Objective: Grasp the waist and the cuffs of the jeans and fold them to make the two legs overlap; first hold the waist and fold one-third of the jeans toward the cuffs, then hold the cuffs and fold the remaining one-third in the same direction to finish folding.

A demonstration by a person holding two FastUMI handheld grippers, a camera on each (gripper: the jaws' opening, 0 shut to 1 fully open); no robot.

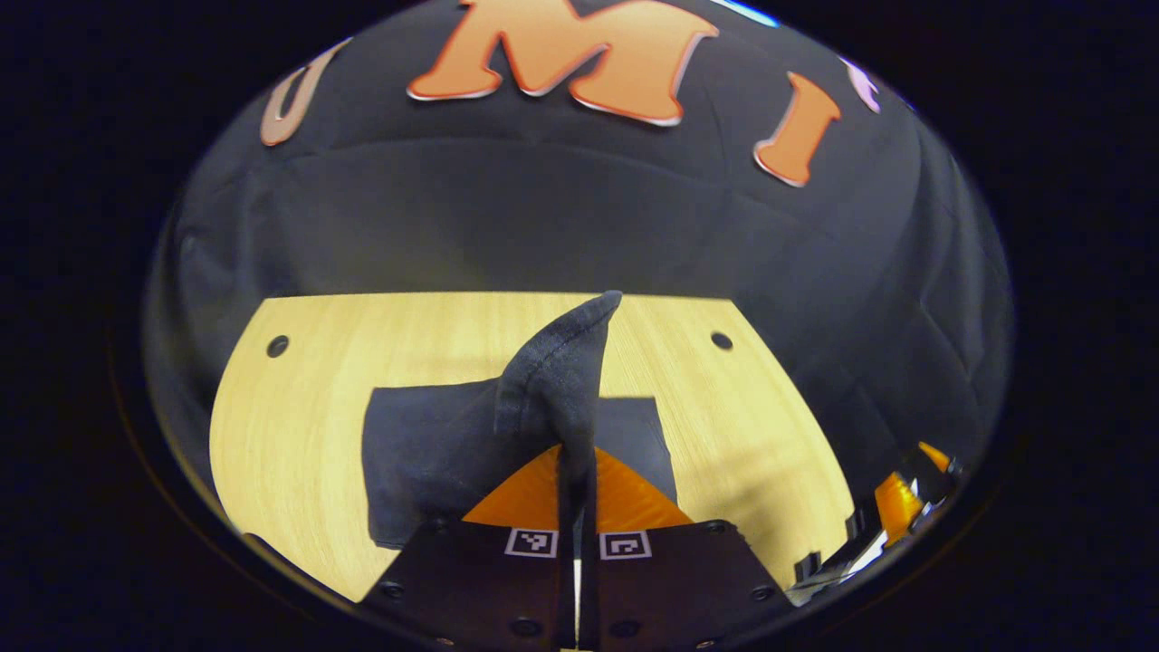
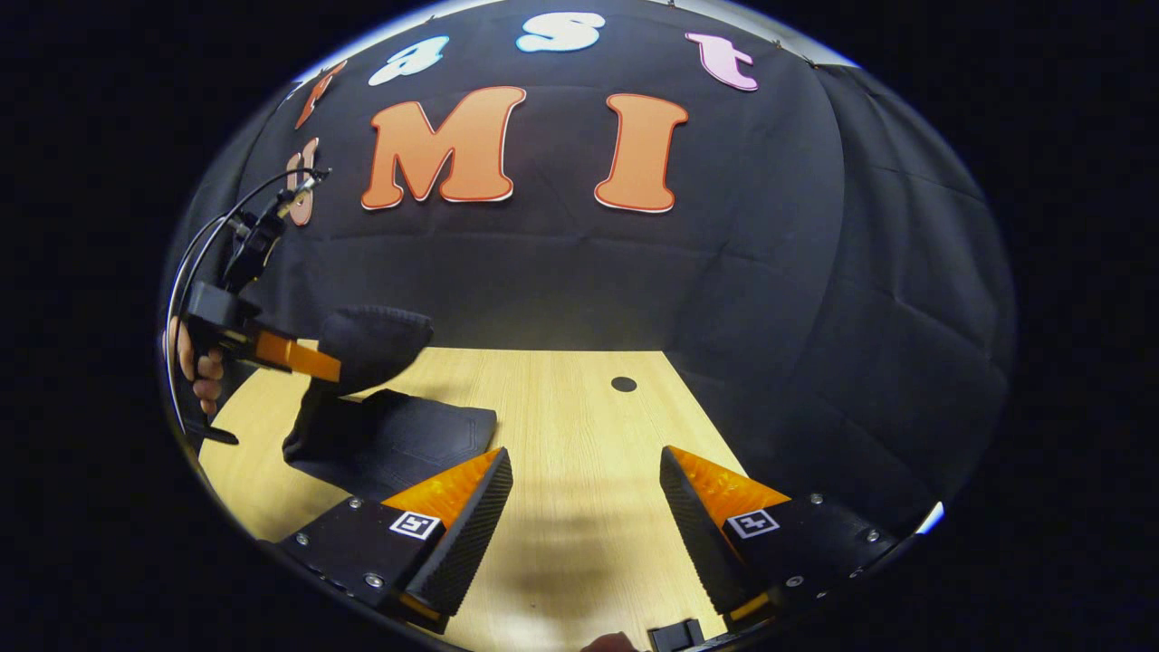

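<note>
**Left tool lifts jeans edge; right tool idle**

Left tool (image 1: 577, 507) pinches a jeans (image 1: 426, 453) edge, raised off the worktop (image 1: 290, 435), presumably to carry the fold over. Right tool (image 2: 584, 507) spread wide, empty, hovering beside the jeans, likely awaiting its grasp.

Item inspected: one pair of jeans (image 1: 435, 453) — dark, near-black denim with visible seam stitching along an edge. Condition: folded into a compact, roughly rectangular stack lying flat on the light wooden desk (image 1: 290, 435), toward its near left part as the right gripper view shows it. One end of the fabric is raised clear of the stack, standing up in a narrow, tapering peak and curling over at the top — pinched between the left tongs (image 1: 577, 471). The rest lies flat.
</note>
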